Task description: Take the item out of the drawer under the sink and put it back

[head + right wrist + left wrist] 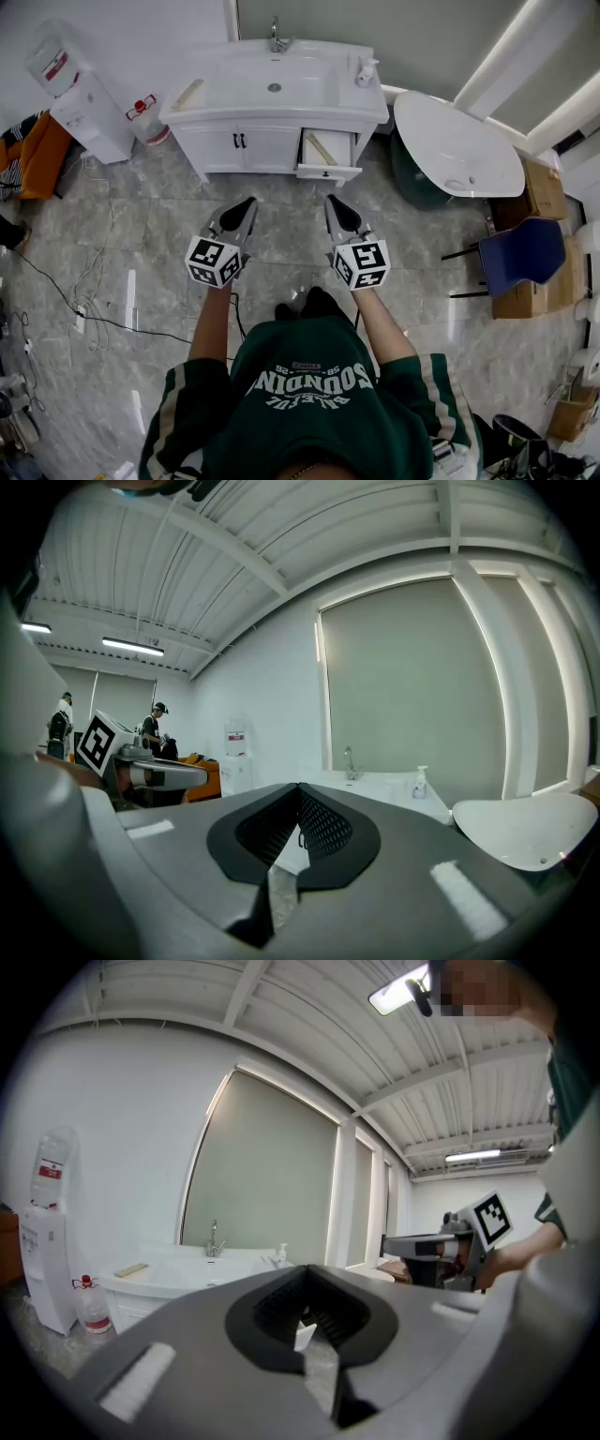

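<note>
The white sink cabinet [272, 89] stands ahead of me. Its right-hand drawer [328, 171] is pulled open, and a long beige item [323, 147] lies inside it. My left gripper [246, 208] and right gripper [335, 206] hover side by side over the floor, a short way in front of the cabinet, and both point at it. Both are shut with nothing between the jaws. In the left gripper view the left gripper [305, 1274] has its jaws meeting in front of the cabinet [178, 1274]. In the right gripper view the right gripper [298, 789] is shut too.
A water dispenser [80, 103] and a jug [145, 117] stand left of the cabinet. A white bathtub [459, 145] sits to its right, with a blue chair [525, 253] and cardboard boxes [544, 187] beyond. Cables [94, 281] trail over the tiled floor at left. A soap bottle [364, 72] stands on the counter.
</note>
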Available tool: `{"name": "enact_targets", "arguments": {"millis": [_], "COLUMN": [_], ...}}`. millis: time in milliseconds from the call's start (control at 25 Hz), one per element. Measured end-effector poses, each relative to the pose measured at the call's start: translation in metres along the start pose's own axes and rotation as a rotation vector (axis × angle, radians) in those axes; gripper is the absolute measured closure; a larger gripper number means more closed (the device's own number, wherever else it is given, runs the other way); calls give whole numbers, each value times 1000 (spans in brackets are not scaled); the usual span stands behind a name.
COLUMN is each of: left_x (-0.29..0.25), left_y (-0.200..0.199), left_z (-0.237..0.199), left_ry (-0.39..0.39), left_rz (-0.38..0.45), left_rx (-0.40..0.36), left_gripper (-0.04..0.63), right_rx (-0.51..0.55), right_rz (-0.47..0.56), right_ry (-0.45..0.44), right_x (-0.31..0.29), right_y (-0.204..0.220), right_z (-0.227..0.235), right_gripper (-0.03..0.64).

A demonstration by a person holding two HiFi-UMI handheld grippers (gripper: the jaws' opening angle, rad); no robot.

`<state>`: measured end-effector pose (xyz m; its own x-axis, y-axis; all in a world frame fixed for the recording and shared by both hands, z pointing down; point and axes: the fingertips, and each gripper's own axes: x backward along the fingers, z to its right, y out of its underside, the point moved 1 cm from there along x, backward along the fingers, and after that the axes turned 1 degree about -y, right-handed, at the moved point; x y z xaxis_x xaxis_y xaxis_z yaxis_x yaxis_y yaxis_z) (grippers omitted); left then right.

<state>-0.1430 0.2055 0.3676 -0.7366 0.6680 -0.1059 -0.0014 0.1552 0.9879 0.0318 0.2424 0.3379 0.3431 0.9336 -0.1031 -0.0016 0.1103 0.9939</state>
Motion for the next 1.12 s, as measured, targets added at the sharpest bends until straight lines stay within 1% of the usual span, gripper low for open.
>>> {"name": "enact_targets", "arguments": {"millis": [280,520,800,1120], "left_x": [-34,-78,-148,-238], "left_y": [0,3,-6,-20], "left_z": [-8,-31,-67,-103], "left_ry": [35,32,15,-25], "left_rz": [-13,-28,-34,-48], "left_rx": [0,10,20,38], "left_gripper": [545,545,545,545], "right_rx": [-13,-38,-38,-29], "right_rz": [-2,-17,-23,-34], "right_ry": [48,63,33,-39], "right_x": [-15,-53,-120,-203], "right_y": [-1,8,1,-17], "right_z": [30,66,112,178], "right_gripper": [615,615,615,615]}}
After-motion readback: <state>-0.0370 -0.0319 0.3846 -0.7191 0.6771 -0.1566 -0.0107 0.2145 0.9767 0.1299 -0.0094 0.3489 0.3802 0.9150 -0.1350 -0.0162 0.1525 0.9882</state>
